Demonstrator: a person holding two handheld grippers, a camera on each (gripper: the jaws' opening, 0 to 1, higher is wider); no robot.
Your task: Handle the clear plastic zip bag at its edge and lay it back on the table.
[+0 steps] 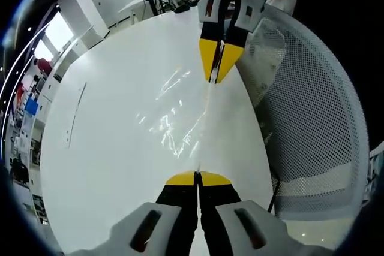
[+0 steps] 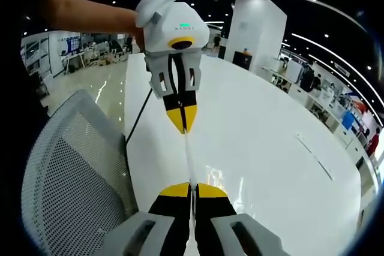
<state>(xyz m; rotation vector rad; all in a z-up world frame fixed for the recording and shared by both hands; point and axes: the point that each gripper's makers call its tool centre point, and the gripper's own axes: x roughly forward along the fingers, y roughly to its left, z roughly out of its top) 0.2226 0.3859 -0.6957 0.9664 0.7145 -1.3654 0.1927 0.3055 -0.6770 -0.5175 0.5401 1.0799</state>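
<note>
In the left gripper view, the left gripper point(image 1: 197, 178) is pinching its yellow-tipped jaws together on one end of the clear plastic zip bag point(image 1: 171, 115). At the far end of the same edge the right gripper point(image 1: 218, 76) is coming in from the top, its jaws also closing tight on the bag. The bag is stretching between the two grippers, its edge pulled into a thin straight line, while the rest of the film is spreading to one side over the white table point(image 1: 108, 148), showing mostly as glints and creases. Whether that loose part is touching the tabletop is hard to tell.

In the right gripper view, the right gripper point(image 2: 193, 189) is pointing along the table's edge at the left gripper point(image 2: 182, 125), and a person's bare arm point(image 2: 90, 13) is reaching in behind it.

A grey mesh chair point(image 1: 312, 106) is standing just beside the table. Beyond, an open office with desks and ceiling lights is stretching away, distant and small.
</note>
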